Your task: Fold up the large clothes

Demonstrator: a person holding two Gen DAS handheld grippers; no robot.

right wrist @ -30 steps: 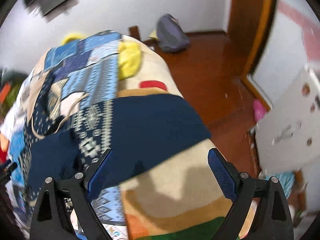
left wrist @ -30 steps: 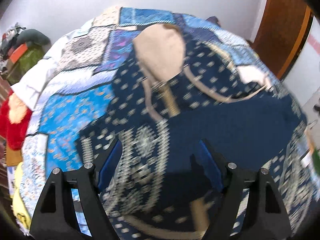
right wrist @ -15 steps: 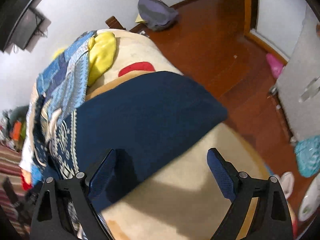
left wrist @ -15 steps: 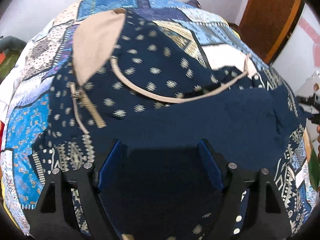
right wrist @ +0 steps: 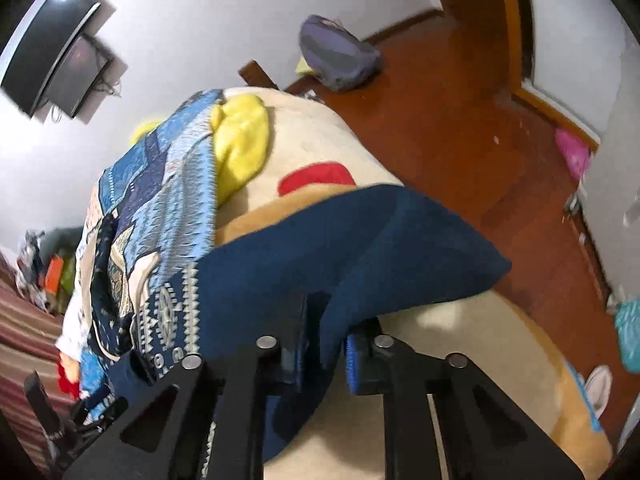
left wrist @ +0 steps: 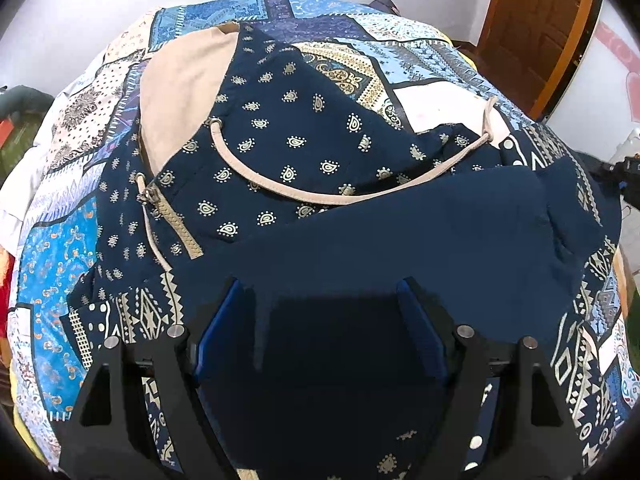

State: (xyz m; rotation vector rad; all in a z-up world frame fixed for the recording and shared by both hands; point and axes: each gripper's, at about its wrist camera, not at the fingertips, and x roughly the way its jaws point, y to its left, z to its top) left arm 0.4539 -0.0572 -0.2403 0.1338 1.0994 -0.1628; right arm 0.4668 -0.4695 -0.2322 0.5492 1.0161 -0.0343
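A large navy garment [left wrist: 304, 152] with pale paisley print, beige trim and a zip lies spread on the patchwork bedspread [left wrist: 60, 248]. My left gripper [left wrist: 320, 292] hovers open just over the garment's plain navy panel, with nothing pinched between its blue pads. In the right wrist view the plain navy part [right wrist: 360, 248] hangs over the bed's side. My right gripper [right wrist: 324, 356] is closing tight on a fold at that edge, and the blue pads [right wrist: 352, 364] press the cloth from both sides.
A cream and tan blanket [right wrist: 440, 380] covers the bed beneath the garment, with a yellow cloth [right wrist: 240, 140] further up. A purple backpack [right wrist: 340, 60] lies on the wooden floor [right wrist: 460, 128]. A dark screen [right wrist: 56, 48] hangs on the wall; a wooden door [left wrist: 536, 28] stands beyond the bed.
The right jaws went from wide open to closed on the navy edge as that gripper sank toward it. The left gripper slid across the garment, then stayed still and open.
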